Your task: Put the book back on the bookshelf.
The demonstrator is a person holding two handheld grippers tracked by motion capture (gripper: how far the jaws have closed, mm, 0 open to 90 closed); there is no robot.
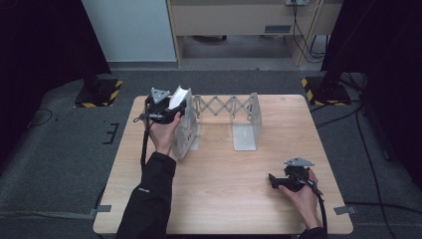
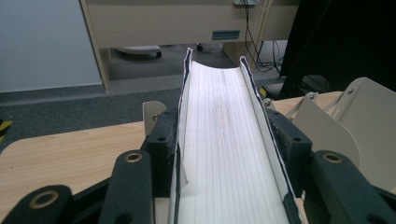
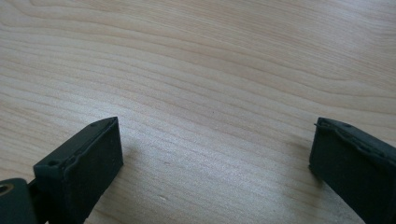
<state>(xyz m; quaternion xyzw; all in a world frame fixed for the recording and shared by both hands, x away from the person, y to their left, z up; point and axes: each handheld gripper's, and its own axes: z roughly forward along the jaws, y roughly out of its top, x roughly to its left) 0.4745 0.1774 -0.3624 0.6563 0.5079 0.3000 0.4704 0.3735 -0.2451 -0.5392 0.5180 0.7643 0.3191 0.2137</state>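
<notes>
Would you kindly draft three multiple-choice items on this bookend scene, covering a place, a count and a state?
1. Where does the right gripper sit?
A. At the table's near right
B. On the far left corner
C. On the floor

2. How many upright end plates has the expanding metal rack?
A. One
B. Two
C. Four

3. What is the left gripper doing?
A. Standing open with nothing between the jaws
B. Clamping a lined notebook
C. Holding a cup

Answers: 1 A, the high view shows it by the near right edge. 2 B, one plate at each end. 3 B, the jaws press the bent notebook's sides.
</notes>
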